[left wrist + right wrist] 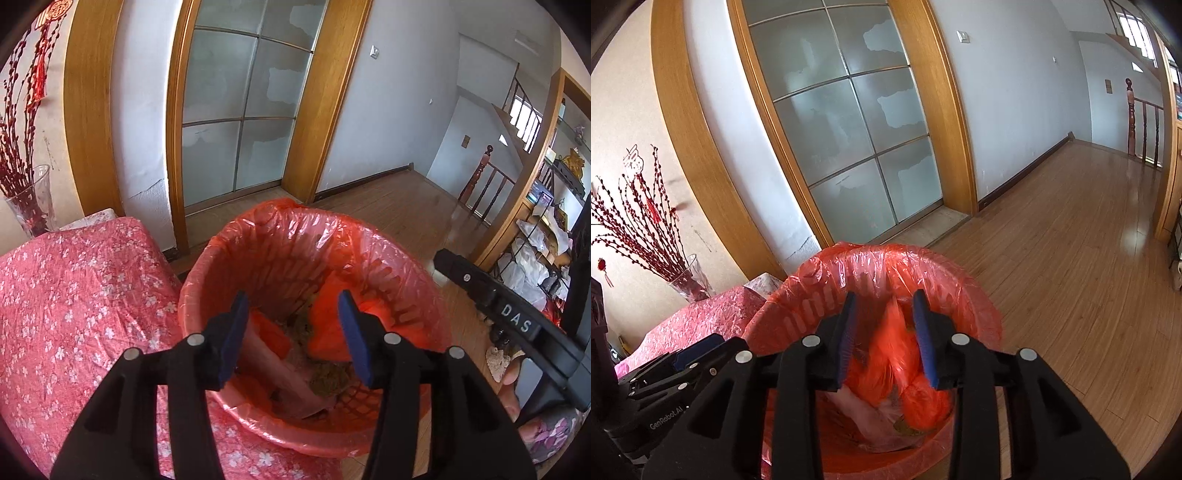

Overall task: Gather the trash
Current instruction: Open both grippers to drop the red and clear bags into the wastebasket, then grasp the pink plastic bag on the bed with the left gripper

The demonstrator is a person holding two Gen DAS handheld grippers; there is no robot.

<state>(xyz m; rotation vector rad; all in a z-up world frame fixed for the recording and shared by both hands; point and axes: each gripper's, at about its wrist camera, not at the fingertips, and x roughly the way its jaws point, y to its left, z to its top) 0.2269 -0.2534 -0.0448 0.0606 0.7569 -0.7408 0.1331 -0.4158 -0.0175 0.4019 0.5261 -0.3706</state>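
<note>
both grippers hover open above the bin rim.

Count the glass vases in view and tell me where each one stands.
1. A single glass vase holding red berry branches stands at the left wall, behind the pink floral-covered furniture. Others may be hidden outside the frames.

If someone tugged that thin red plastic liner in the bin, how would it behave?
The red liner would probably be floppy and stretchy: it lies wrinkled and draped over the bin's rim. It looks thin enough to see the slots through, so likely light and easy to tear. Its glossy sheen suggests it might slip between the pads.
</note>
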